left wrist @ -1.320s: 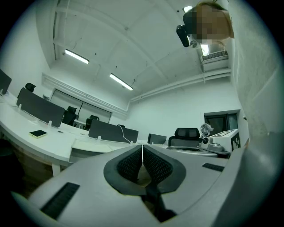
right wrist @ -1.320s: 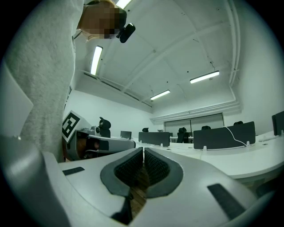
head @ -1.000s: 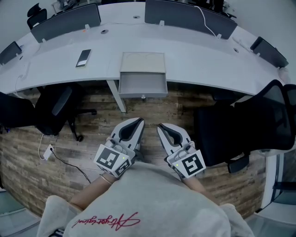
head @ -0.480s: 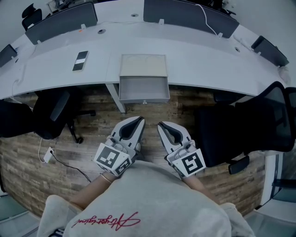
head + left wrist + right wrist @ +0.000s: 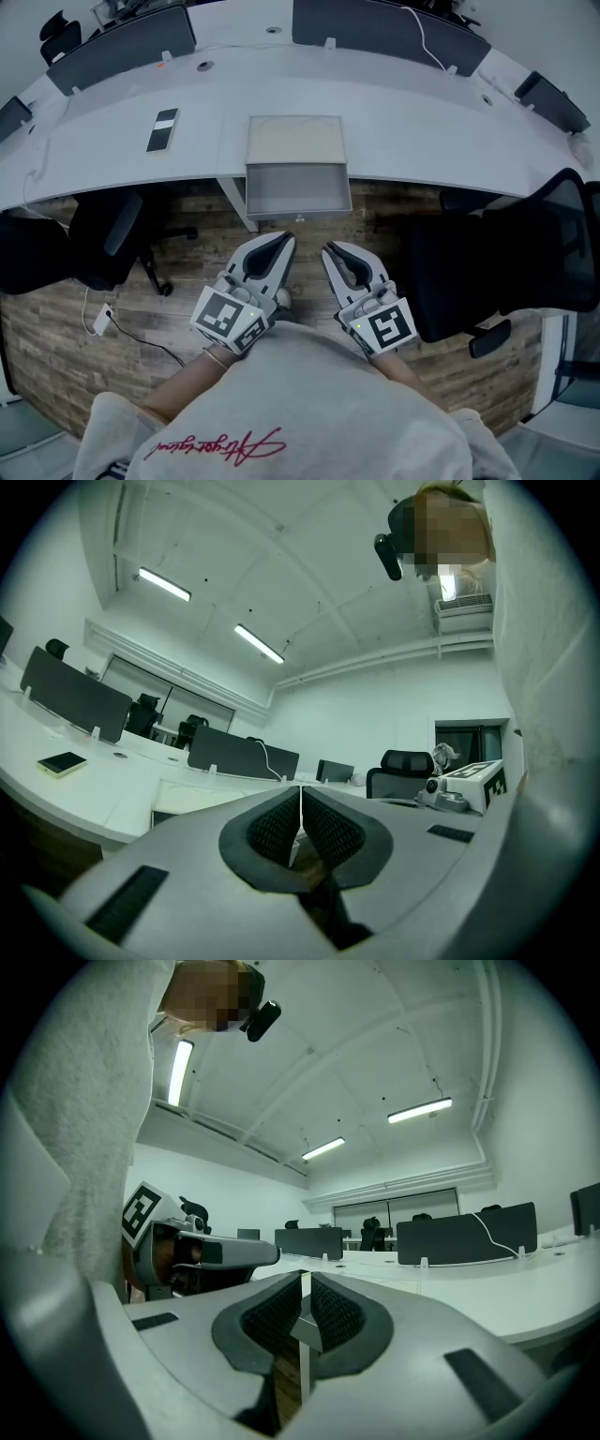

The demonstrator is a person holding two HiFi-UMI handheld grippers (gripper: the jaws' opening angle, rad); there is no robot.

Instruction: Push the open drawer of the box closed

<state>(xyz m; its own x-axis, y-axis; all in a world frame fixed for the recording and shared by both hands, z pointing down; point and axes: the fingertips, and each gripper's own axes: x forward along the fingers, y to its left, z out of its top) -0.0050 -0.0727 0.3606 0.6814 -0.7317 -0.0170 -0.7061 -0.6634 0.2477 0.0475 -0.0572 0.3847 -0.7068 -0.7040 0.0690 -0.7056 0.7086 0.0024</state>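
The curved white table (image 5: pixel 422 122) spans the whole width, and dark partition screens (image 5: pixel 384 28) stand along its far edge. Below its near edge lies the wooden plank floor (image 5: pixel 309 234). A black office chair (image 5: pixel 497 253) stands on the floor at the right and another chair (image 5: pixel 103 234) at the left, partly under the table. At the bottom is the person's grey sweatshirt (image 5: pixel 309 403), which bears a line of red script (image 5: pixel 211 448) too slanted to read.

The pale box (image 5: pixel 294 139) sits at the middle of the table's near edge. Its grey drawer (image 5: pixel 298 192) stands open, pulled out past that edge over the floor, with a small knob (image 5: pixel 300 218) on the front.

The left tongs (image 5: pixel 281 246) and right tongs (image 5: pixel 330 249) are held side by side close to the person's chest, above the floor and apart from the drawer front. Both are closed, pads pressed together with nothing between. Each carries a cube with black-and-white square markers (image 5: pixel 225 321).

A dark phone (image 5: pixel 162 129) lies on the table left of the box, well apart from it.
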